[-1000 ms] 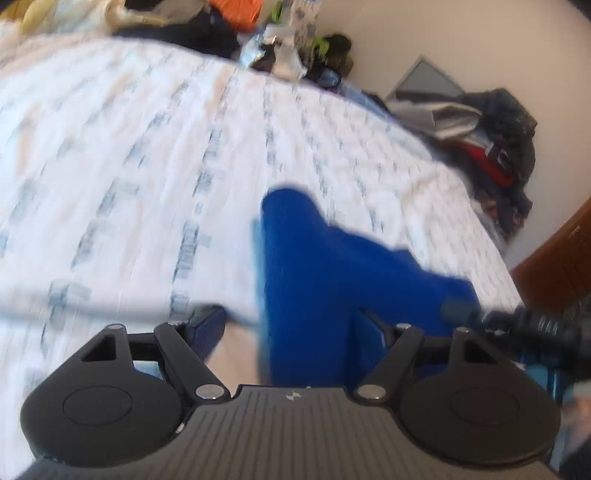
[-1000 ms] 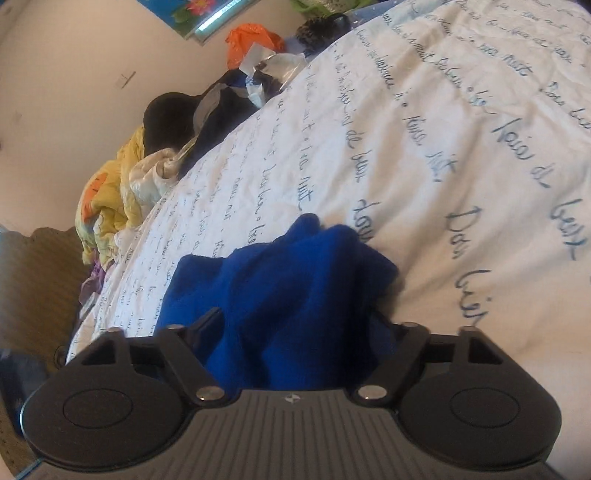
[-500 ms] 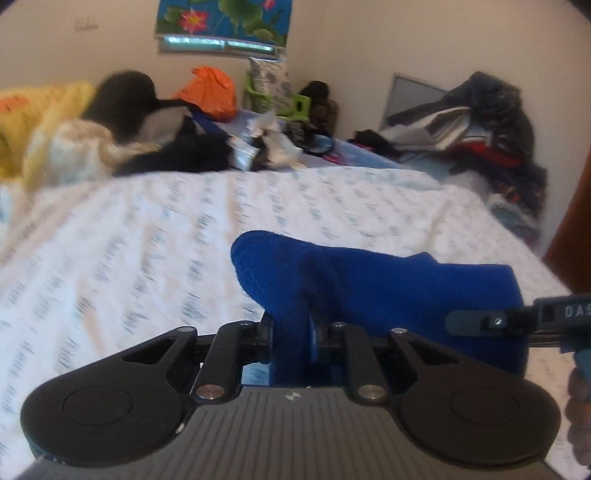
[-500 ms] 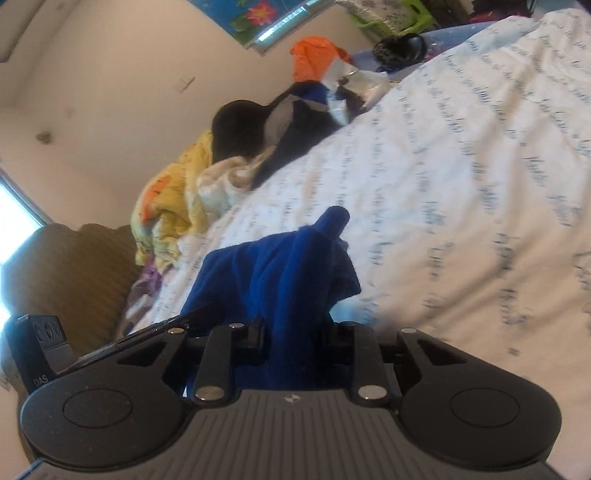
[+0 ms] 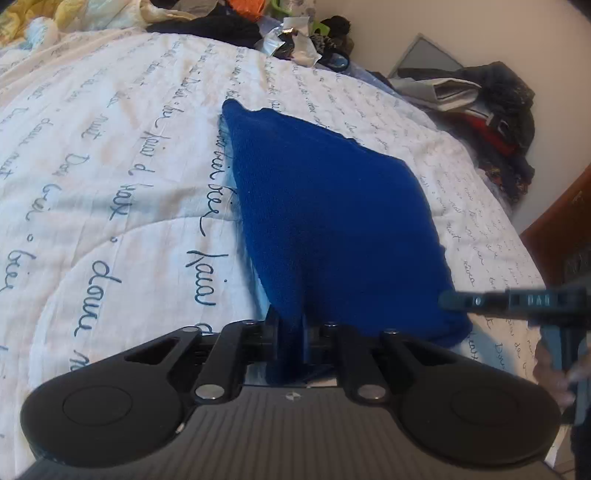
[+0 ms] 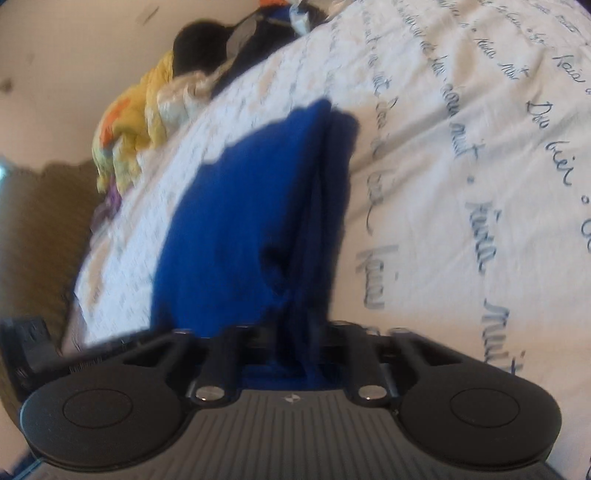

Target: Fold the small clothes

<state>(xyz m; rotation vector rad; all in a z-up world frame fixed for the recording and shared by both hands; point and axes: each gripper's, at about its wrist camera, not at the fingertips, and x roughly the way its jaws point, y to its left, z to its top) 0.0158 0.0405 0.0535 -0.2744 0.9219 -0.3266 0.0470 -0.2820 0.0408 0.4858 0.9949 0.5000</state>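
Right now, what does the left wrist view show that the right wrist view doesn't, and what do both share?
Only the left wrist view shows the clothes heap against the wall, the other tool entering from the right, and the garment's broad face. Only the right wrist view shows the yellow bundle and the brown headboard. Both share the blue garment, pinched as each tool's jaws close, the left tool and the right tool, and the script-printed bedspread.

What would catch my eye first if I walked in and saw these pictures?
The bright blue cloth, spread out in the middle of a white bedspread covered in handwriting-style script. Both grippers are closing on its near edge: the left gripper at the bottom of its own view, the right gripper likewise. Behind, along the far edge of the bed, lies a jumble of clothes.
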